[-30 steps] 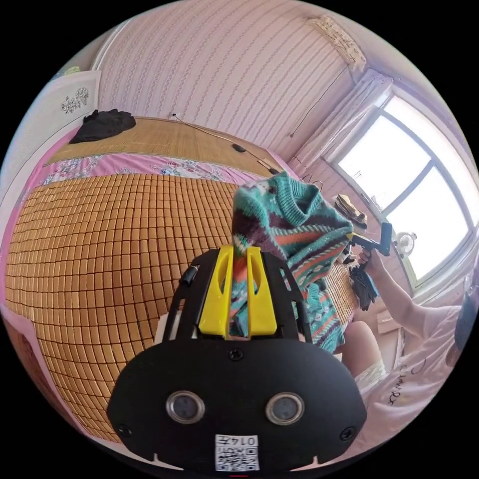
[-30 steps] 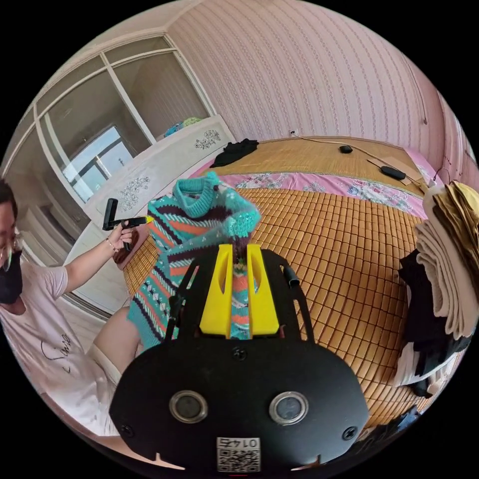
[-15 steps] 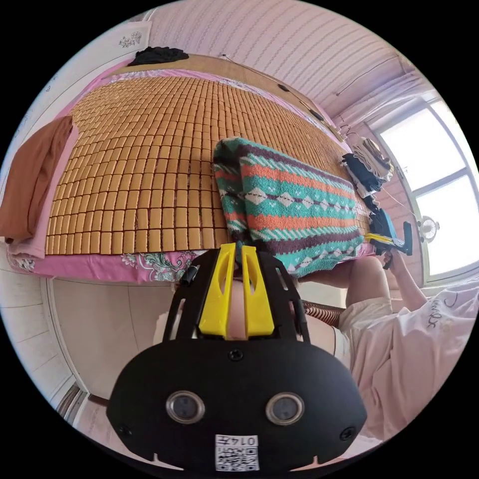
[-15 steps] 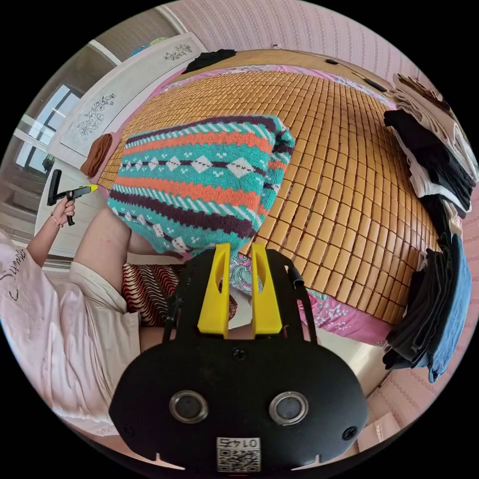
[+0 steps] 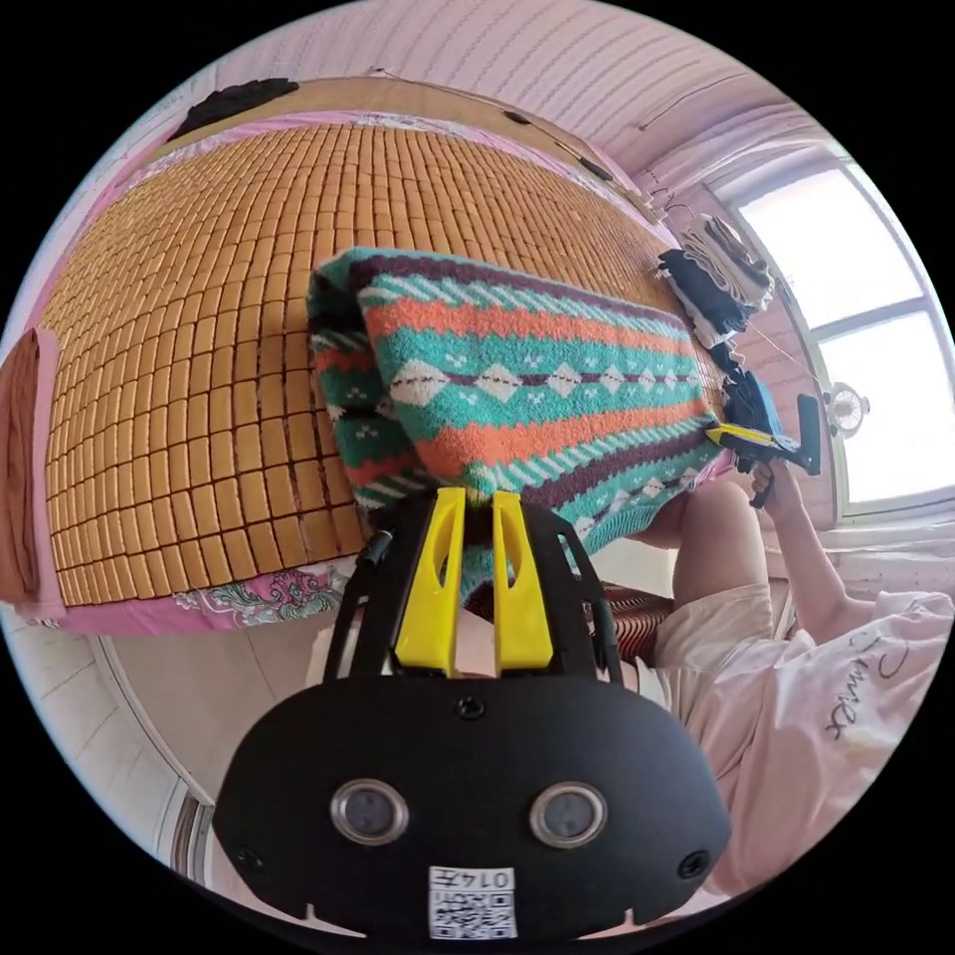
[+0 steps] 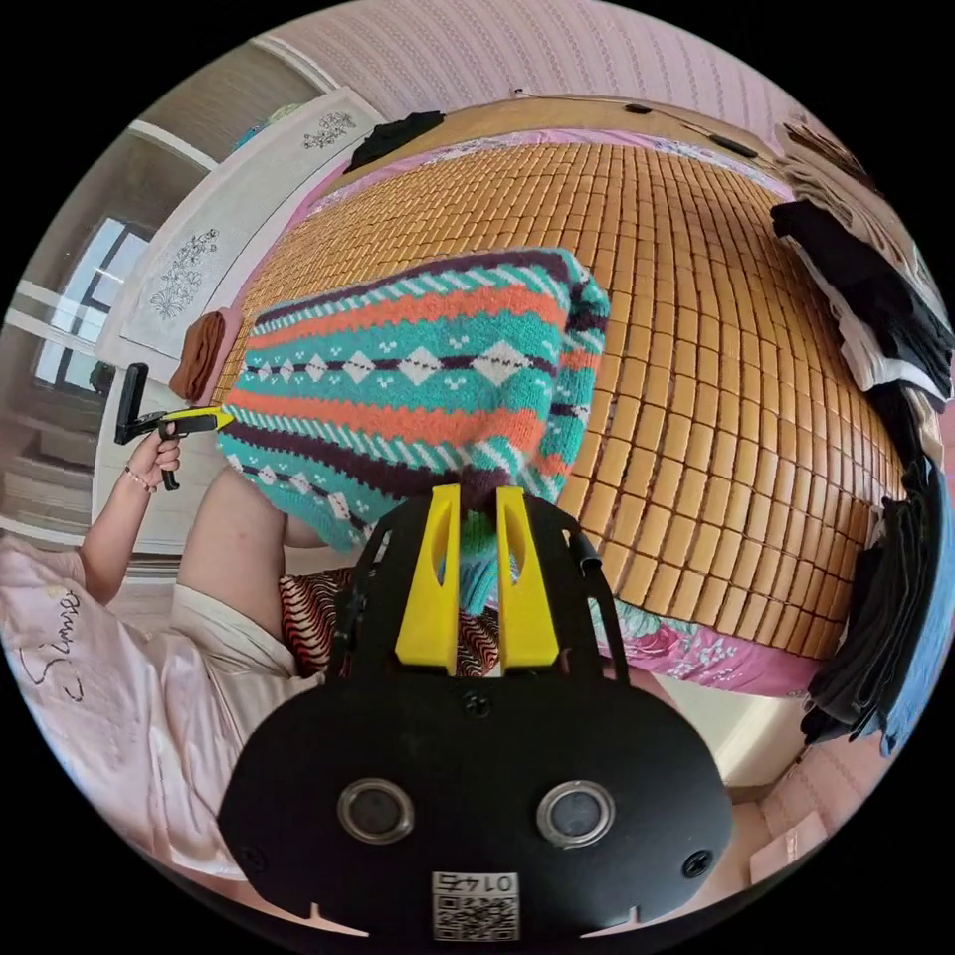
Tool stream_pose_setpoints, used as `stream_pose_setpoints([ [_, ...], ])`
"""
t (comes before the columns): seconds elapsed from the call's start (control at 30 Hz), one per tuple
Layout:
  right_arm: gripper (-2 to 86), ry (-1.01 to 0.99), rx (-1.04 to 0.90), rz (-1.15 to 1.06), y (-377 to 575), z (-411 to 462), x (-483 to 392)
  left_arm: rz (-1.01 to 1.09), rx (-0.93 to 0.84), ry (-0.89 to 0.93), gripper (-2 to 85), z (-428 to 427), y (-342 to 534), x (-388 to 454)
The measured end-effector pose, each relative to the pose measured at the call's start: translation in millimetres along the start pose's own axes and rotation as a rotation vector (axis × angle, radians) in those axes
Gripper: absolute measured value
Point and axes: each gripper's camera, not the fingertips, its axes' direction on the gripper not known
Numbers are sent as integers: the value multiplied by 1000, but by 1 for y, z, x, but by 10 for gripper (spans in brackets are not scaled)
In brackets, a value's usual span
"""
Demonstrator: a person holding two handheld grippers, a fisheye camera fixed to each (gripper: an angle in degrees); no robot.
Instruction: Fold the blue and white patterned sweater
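Observation:
The teal, orange and white patterned sweater (image 5: 537, 378) (image 6: 418, 378) lies folded across the near edge of the bamboo bed mat (image 5: 199, 348), and its hem hangs over the edge. In the left gripper view, my left gripper (image 5: 477, 494) sits at the hem with knit between its narrow jaws. In the right gripper view it shows as a thin wedge (image 6: 224, 419) at the sweater's corner. My right gripper (image 6: 477, 490) holds the hem at the other corner, teal knit between its jaws. The left gripper view shows the right gripper (image 5: 714, 431) there too.
A stack of folded clothes (image 6: 875, 288) (image 5: 716, 279) sits at one side of the mat (image 6: 716, 378), with dark and blue garments (image 6: 905, 617) below it. A brown cloth (image 6: 202, 353) lies at the other side, a black garment (image 6: 393, 134) at the far end. The person's leg (image 5: 711, 557) is against the bed edge.
One second ago both grippers held the sweater up in the air. Half a second ago it lay on the mat and the jaws were empty. Now both are back on the hem.

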Motion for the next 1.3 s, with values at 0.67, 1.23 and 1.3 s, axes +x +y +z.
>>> stream_pose_setpoints([
  [0.67,66,137,-149,-87,-65,61,-68,31,-77,-107,69,10,2,93],
  [1.23,-3,337,-177,-798,-217,129,-294,471,50,-266,-8,25,-21,364],
  [1.3,-4,432,-346,-814,-233,177,-305,517,-33,-289,-9,48,-31,383],
])
